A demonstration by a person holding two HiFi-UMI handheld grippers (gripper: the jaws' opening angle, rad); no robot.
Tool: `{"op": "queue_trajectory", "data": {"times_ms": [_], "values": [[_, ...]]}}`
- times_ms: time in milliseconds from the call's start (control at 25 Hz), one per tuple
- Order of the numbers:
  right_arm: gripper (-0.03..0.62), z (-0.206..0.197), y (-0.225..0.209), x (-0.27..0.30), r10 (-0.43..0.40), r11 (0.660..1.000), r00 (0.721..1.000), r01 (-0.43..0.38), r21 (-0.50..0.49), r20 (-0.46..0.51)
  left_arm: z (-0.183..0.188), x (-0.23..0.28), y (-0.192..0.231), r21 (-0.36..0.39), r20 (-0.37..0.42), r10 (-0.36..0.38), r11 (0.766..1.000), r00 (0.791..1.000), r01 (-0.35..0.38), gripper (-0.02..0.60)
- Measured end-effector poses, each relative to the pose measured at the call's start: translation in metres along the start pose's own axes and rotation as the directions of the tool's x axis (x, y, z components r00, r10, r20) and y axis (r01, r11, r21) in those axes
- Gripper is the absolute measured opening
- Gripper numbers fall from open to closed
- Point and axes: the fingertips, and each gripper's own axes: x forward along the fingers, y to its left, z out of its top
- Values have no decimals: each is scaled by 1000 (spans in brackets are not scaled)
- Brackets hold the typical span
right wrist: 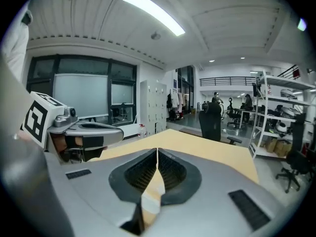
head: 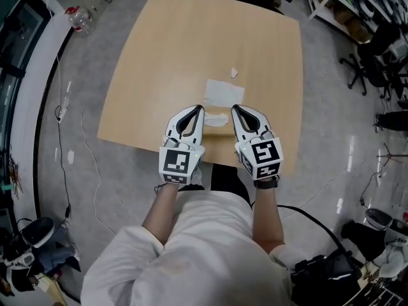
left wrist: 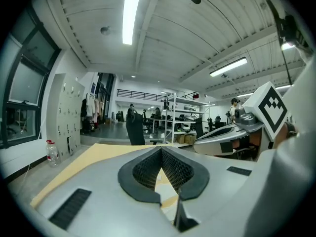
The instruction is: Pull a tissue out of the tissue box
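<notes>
A: Head view first. Where's the tissue thing?
B: A flat white rectangle [head: 223, 93] lies on the counter [head: 153, 75], just ahead of your grippers. Box, pack or loose sheet, can't tell. A smaller white piece [head: 215, 120] lies between your left gripper [head: 199, 108] and right gripper [head: 233, 106]. A tiny white scrap [head: 234, 72] sits farther out.
A: Fingers there?
B: Both pairs look pressed together with nothing in them, side by side over the counter's near edge.
A: Left gripper view?
B: Your fingers [left wrist: 145, 169] meet at the tips, pinching nothing. The counter runs beyond, your right gripper is alongside at right, and an office chair [left wrist: 135, 127] stands at the far end.
A: Right gripper view?
B: Fingers [right wrist: 170, 171] pressed tip to tip, empty. A white patch [right wrist: 150, 201] shows through the gap under them. Your left gripper is at left.
</notes>
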Motion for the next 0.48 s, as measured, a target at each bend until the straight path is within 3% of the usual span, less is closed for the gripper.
{"op": "queue_trajectory", "data": {"times_ms": [320,480], "values": [[3,-54,3,32,78,995,985,-87,-54,-155,-47,23,6,-56,-94,-4,998,996,-1,2],[5,-80,13,48,128,990,969,-138,-35,-211,-69,29,9,-79,-136,-3,997,991,-8,2]]}}
